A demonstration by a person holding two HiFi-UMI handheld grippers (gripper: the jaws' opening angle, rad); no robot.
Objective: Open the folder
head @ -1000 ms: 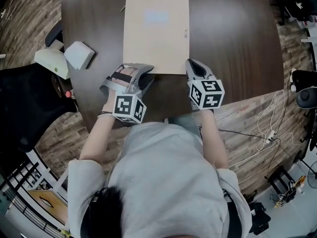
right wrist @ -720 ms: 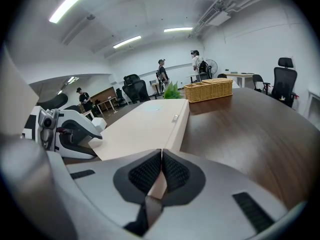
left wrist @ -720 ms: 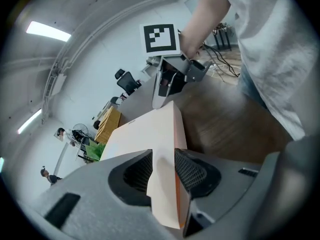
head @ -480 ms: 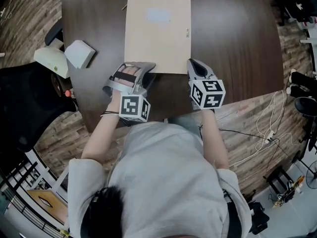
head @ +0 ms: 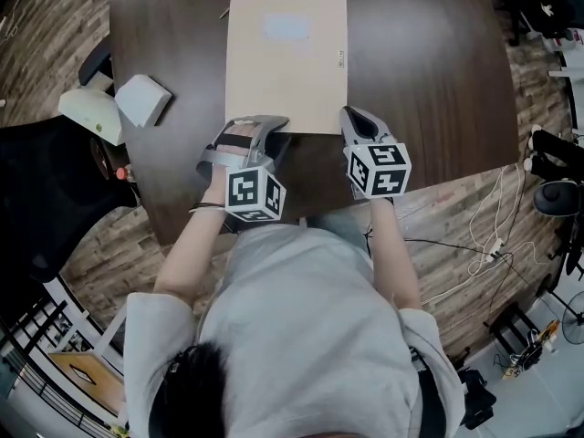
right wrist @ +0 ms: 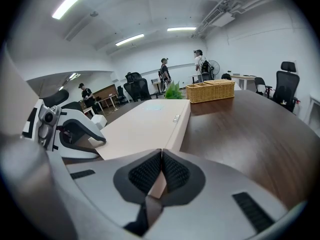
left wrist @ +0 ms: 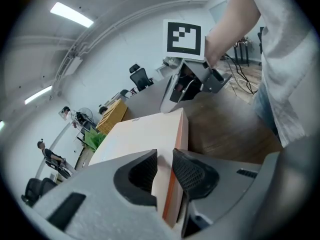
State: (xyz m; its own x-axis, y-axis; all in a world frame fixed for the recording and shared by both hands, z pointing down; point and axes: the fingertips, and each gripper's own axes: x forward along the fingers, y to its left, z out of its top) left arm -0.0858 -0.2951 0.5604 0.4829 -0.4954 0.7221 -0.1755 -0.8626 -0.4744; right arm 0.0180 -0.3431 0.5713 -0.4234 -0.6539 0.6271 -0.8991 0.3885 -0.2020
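A flat beige folder [head: 287, 62] lies shut on the dark table [head: 429, 71]. My left gripper [head: 271, 130] is at its near left corner. In the left gripper view the folder's [left wrist: 140, 139] orange-edged side runs in between the jaws of that gripper [left wrist: 165, 166]; they have just been closing, and a narrow gap still shows at the pads. My right gripper [head: 351, 119] is at the near right corner. Seen from the right gripper view, its jaws [right wrist: 161, 171] are shut on the thin corner of the folder [right wrist: 145, 126].
A small white box [head: 141, 99] and a cream object [head: 91, 112] sit at the table's left edge. A wicker basket [right wrist: 212, 90] and green leaves [right wrist: 173, 90] stand beyond the folder. A black chair [head: 46, 190] is at the left. People stand far off.
My left gripper has shifted a little to the right and rolled, its marker cube now nearer my body's middle. The right gripper and the folder have stayed put.
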